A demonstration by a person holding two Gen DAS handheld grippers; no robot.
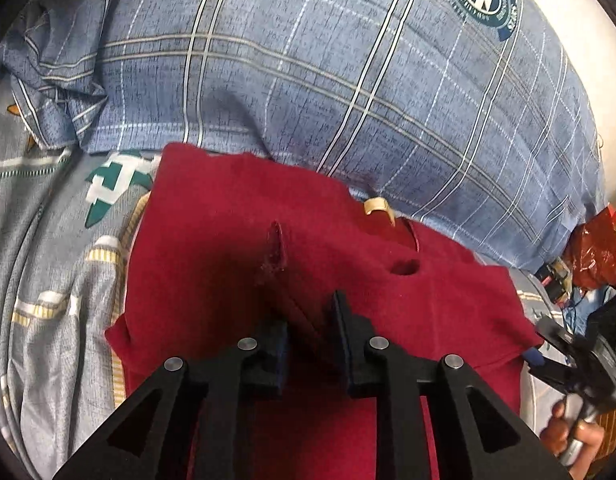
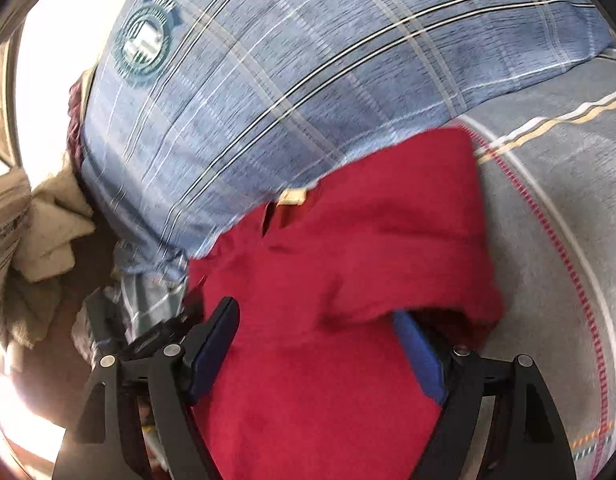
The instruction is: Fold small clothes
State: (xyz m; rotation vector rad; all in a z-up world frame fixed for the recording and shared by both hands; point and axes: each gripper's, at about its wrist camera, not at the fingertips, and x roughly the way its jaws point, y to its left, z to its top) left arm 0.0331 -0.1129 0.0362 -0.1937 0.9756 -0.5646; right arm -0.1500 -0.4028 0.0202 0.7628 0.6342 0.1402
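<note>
The red garment (image 1: pixel 236 240) lies spread on the grey bedsheet (image 1: pixel 48 272), its far edge pushed up against the big blue checked pillow (image 1: pixel 348 80). It sits directly ahead of and beneath both tools, so neither has to travel sideways to reach it. In the left wrist view its long axis seems to run from the near edge under the camera away toward the pillow, with the collar and a pale neck label (image 1: pixel 378 206) at the far end.

The left gripper (image 1: pixel 308 320) is over the middle of the cloth, its fingers drawn close with only a narrow gap; a ridge of red fabric rises in that gap, though I cannot tell whether the pads truly pinch it. The right gripper (image 2: pixel 316 340) stands wide open at the garment's right side, one blue pad on the cloth's outer edge, the other tucked partly under a raised flap; nothing is clamped. In the left view it shows at the far right margin (image 1: pixel 548 356), gripped by a hand (image 1: pixel 568 432).

The left tool looks nearer the centre line, the right nearer a side hem, so a fold across that long axis would probably start from the right edge

Count: 1 red garment, 1 pillow, 1 bedsheet, 2 grippers, 1 neck label, 1 visible hand
</note>
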